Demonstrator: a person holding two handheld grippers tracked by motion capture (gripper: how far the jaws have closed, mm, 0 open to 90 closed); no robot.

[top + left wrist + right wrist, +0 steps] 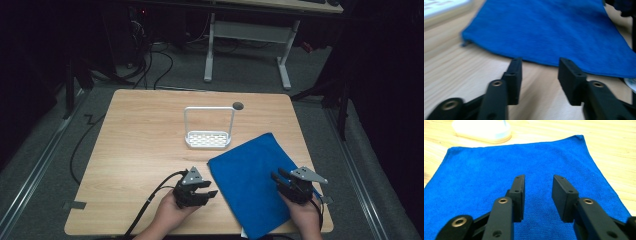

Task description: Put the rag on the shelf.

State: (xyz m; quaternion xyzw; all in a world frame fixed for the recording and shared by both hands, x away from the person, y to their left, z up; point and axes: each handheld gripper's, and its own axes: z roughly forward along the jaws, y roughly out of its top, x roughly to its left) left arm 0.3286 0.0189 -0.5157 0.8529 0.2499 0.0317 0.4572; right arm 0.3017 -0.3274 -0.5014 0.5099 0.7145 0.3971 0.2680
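high view: blue cloth (255,182) flat, just in front of white rack (208,129); left gripper (206,192) beside cloth, right gripper (278,178) over it | left gripper view: jaws apart, empty, short of cloth's edge | right gripper view: jaws apart above cloth

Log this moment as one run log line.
blue cloth flat on table | left gripper open beside its edge | right gripper open above it

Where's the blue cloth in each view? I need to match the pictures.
High view: cloth lies flat at lower right of the table.
Left gripper view: cloth spans the top, beyond the open jaws.
Right gripper view: cloth under the open jaws.
Shared landmark: white rack.
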